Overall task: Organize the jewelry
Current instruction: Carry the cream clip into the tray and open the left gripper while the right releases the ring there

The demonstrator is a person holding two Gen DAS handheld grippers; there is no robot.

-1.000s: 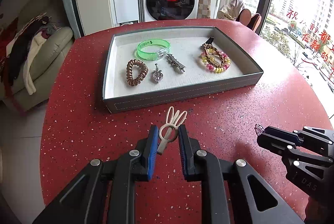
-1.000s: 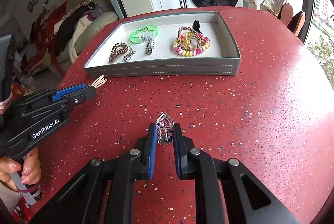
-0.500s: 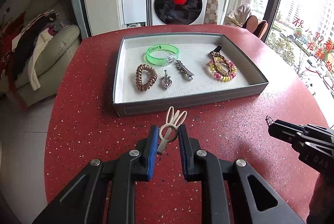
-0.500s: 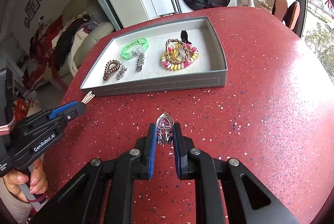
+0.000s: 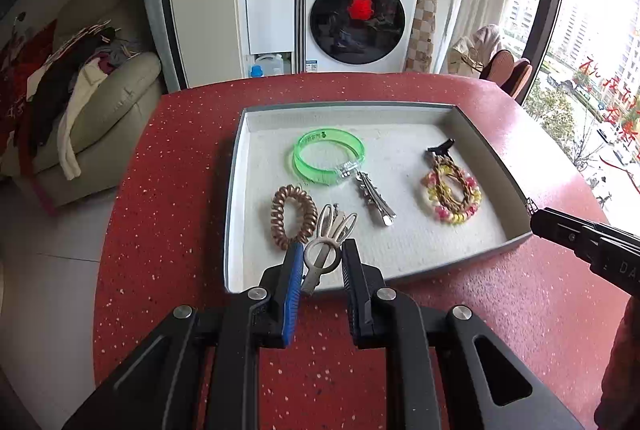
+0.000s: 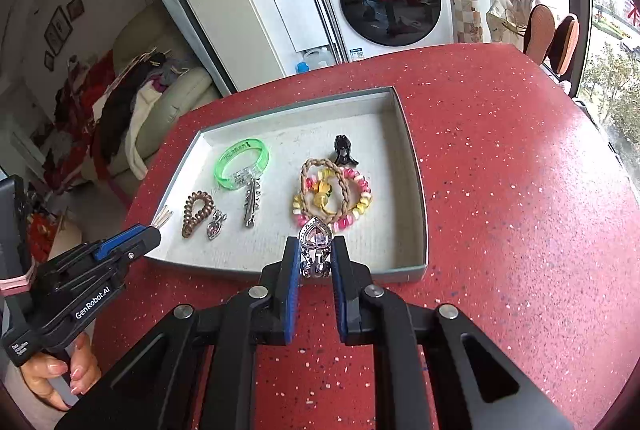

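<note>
A grey tray (image 5: 234, 189) (image 6: 416, 197) sits on the red table. It holds a green bangle (image 5: 329, 157) (image 6: 242, 163), a brown coil hair tie (image 5: 290, 216) (image 6: 195, 213), a silver clip (image 5: 374, 198) (image 6: 251, 203), a beaded bracelet (image 5: 452, 191) (image 6: 334, 197) and a small heart pendant (image 6: 215, 228). My left gripper (image 5: 320, 262) is shut on a cream rabbit-ear hair clip (image 5: 326, 248), held over the tray's near left part. My right gripper (image 6: 315, 258) is shut on a silver heart charm (image 6: 316, 244), over the tray's near wall.
The red speckled table (image 6: 520, 230) extends right of the tray. A washing machine (image 5: 356, 5) and a sofa with clothes (image 5: 80, 101) stand beyond the table. A black clip (image 6: 344, 154) lies at the tray's far side.
Both grippers have moved forward and up with their items, from the table in front of the tray to over the tray's near edge.
</note>
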